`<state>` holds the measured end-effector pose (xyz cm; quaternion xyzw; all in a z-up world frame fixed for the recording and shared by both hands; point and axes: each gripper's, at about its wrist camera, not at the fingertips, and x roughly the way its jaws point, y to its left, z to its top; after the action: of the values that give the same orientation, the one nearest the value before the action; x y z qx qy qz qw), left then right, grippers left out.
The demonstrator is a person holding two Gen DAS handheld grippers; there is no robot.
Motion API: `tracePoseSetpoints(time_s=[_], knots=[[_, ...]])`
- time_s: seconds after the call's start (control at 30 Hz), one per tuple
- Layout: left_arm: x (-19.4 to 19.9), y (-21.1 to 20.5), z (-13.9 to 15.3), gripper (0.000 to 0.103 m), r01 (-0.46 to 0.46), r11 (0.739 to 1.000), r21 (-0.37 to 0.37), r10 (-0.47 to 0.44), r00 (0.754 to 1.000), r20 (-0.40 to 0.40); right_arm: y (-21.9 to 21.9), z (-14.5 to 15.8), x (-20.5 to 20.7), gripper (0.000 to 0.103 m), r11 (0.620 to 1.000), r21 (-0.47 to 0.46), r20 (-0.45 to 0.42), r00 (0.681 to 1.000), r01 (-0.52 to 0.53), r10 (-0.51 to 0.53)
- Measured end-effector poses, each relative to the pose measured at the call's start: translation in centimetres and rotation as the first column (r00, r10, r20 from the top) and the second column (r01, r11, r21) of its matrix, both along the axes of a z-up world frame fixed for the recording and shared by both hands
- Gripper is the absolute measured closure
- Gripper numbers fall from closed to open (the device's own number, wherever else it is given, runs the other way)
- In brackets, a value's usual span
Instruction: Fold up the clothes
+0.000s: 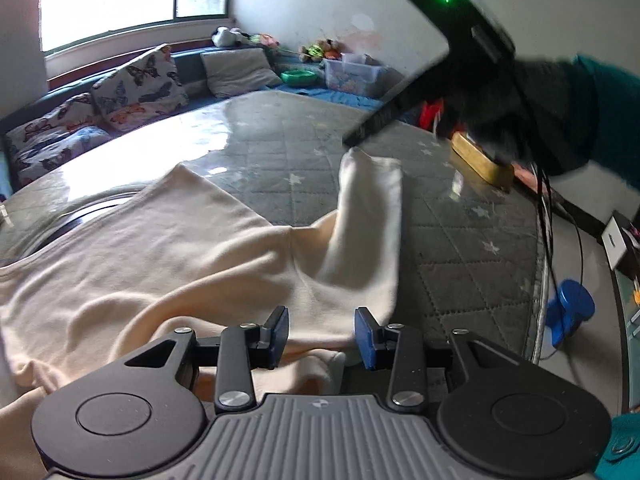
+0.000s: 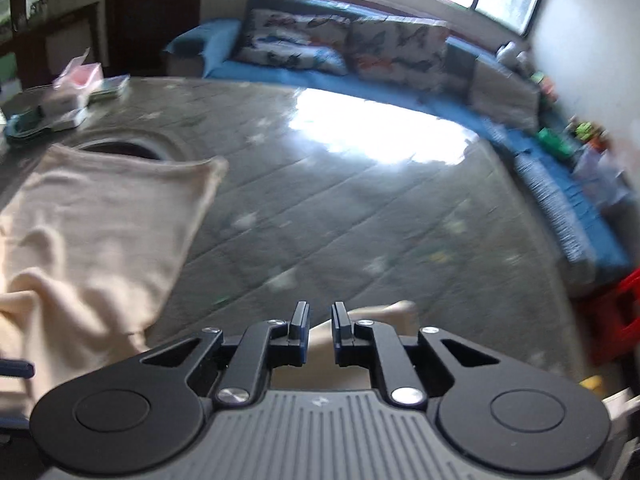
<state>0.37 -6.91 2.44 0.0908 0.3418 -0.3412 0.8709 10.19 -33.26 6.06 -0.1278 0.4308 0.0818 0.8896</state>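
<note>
A cream garment (image 1: pixel 160 260) lies spread on the grey quilted table (image 1: pixel 460 248), with its body to the left. One sleeve (image 1: pixel 368 216) rises in a peak to the tip of my right gripper (image 1: pixel 352 142), which comes in from the upper right. In the right wrist view the right gripper (image 2: pixel 320 320) has its jaws nearly together, cream cloth (image 2: pixel 384 312) showing between and just past them. The garment's body (image 2: pixel 100 220) lies to the left there. My left gripper (image 1: pixel 322 336) hovers over the near hem with its blue pads apart, and nothing is pinched between them.
A sofa with butterfly cushions (image 1: pixel 136 84) runs behind the table. A yellow box (image 1: pixel 480 160) sits at the table's right edge, and cables hang there. Boxes and small items (image 2: pixel 72 92) crowd the far left corner beside a round dark opening (image 2: pixel 120 148). A red crate (image 2: pixel 616 320) stands on the floor.
</note>
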Motion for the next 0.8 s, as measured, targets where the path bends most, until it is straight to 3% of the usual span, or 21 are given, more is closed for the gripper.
tracePoseSetpoints(time_s=[0.13,0.23,0.6,0.7,0.8], knots=[[-0.4,0.6,-0.2,0.061,-0.02,1.0,-0.005,0.02,1.0,-0.008,0.5,-1.7,-0.7,0.092,1.0,0.03,-0.044,0.999,-0.006,0.008],[-0.7,0.4,-0.8,0.061,-0.012,1.0,0.006,0.012,1.0,-0.025,-0.6,-2.4,-0.8,0.08,0.999,0.035,-0.048,0.998,0.031,-0.029],[-1.5,-1.1,-0.3,0.059,0.012,1.0,0.015,-0.013,1.0,0.021,-5.7,-3.9,1.1,0.076,0.971,0.077,-0.038,0.974,0.228,-0.226],[-2.4,0.0,0.0,0.059,0.009,1.0,0.008,-0.009,1.0,0.015,-5.4,-3.9,0.9,0.076,0.976,0.045,-0.027,0.977,0.214,-0.213],[-3.2,1.5,0.3,0.052,-0.021,1.0,-0.004,0.021,1.0,0.003,-4.8,-3.9,0.9,0.076,0.98,-0.012,-0.021,0.98,0.198,-0.198]])
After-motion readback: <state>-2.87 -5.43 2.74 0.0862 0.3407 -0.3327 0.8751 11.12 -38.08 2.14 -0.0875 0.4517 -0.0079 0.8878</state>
